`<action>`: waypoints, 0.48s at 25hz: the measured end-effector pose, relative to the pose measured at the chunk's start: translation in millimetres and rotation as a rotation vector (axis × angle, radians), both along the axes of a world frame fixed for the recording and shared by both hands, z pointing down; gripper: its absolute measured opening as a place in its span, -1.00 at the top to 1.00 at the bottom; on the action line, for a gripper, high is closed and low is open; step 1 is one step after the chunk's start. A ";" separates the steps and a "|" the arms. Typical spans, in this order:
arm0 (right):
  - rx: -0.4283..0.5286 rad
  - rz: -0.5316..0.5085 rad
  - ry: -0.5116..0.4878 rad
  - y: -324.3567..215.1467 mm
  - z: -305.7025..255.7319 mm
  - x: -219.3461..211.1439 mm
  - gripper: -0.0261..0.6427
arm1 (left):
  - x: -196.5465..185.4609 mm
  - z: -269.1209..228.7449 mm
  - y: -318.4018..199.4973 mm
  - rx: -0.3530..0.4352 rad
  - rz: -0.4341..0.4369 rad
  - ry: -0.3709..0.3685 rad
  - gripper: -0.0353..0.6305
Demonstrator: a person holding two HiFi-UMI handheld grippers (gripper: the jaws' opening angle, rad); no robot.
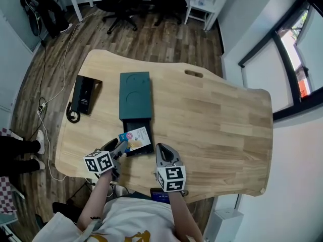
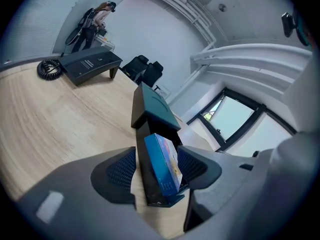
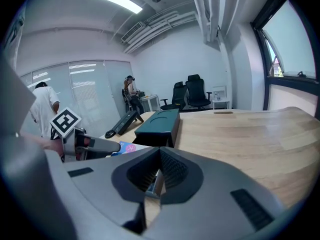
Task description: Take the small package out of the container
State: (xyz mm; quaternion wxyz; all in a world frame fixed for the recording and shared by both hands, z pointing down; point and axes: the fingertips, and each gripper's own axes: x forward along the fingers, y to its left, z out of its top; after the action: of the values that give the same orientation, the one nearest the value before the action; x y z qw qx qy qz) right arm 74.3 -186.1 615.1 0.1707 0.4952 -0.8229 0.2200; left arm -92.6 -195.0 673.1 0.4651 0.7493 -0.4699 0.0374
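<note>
Tabletop [image 1: 217, 115] stretches open beyond my clenched right gripper [image 1: 162, 150]. My left gripper [image 1: 120, 146] stands released around the small package [image 2: 165, 161], whose base the container [image 1: 135, 97] hides.

Both grippers held low before the body, jaws pointing away from the person.
The left grey two-jaw gripper [image 1: 120, 146] [image 2: 157, 170], topped by its black-and-white marker cube [image 1: 99, 162], angles forward and rightward on a bare left forearm [image 1: 99, 195]; its dark ribbed pads [image 2: 121, 171] stand wide apart. The right grey two-jaw gripper [image 1: 162, 151] [image 3: 159, 155] points straight ahead near it on a bare right forearm [image 1: 180, 212], jaws meeting at the tips.
</note>
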 end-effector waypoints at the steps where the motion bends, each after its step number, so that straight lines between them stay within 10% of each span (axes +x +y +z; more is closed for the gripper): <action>1: -0.005 -0.003 0.000 -1.0 2.4 -1.2 0.91 | 1.8 2.1 -0.4 -0.007 0.004 0.000 0.16; 12: -0.037 -0.032 -0.006 -3.7 13.7 -11.5 0.91 | 15.2 13.2 -2.0 -0.055 0.036 0.054 0.16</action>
State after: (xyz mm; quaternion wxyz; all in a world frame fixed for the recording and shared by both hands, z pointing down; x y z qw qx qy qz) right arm 62.7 -189.7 628.8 0.1811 0.4780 -0.8271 0.2337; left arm -77.4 -197.0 686.3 0.4975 0.7454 -0.4421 0.0385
